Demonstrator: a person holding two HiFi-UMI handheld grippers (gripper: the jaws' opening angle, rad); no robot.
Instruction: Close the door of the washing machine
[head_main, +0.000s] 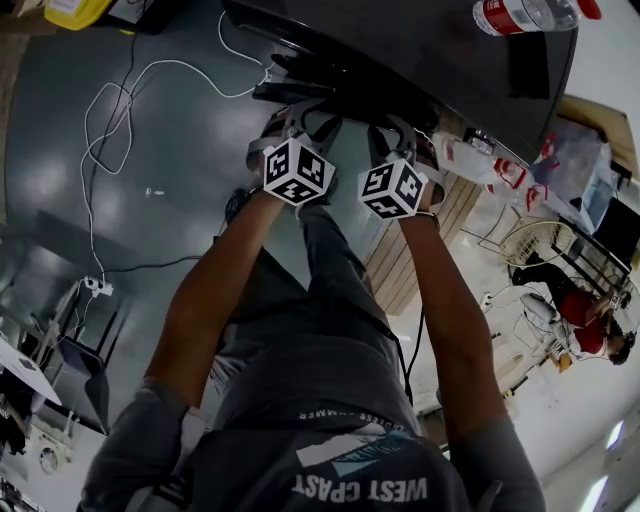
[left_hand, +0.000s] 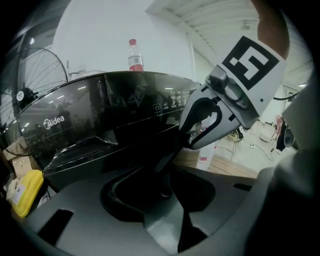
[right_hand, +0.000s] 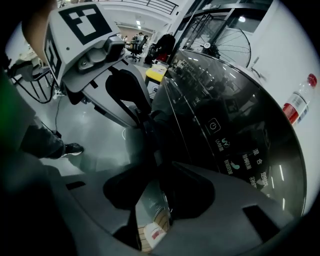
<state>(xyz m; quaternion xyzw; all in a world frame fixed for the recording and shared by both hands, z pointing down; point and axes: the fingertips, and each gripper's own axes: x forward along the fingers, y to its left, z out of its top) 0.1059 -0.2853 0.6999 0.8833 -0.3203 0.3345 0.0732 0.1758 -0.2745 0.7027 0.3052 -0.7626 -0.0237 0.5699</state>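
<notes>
The washing machine (head_main: 470, 70) stands right in front of the person, a glossy black top-loader. Its door (left_hand: 100, 120) (a dark glass lid, really) looks to be lying flat or very nearly so, and I'd judge the closing is at its last stage. The left gripper (left_hand: 167, 186) and right gripper (right_hand: 152, 175) sit side by side at its front edge, each with jaws a little apart and clamped on nothing; the next move likely calls for a firm downward press there, minding the bottle (left_hand: 134, 56) standing further back.

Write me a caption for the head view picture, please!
Looking down: a person's left gripper and right gripper at the front edge of a dark washing machine, a bottle on top.
</notes>
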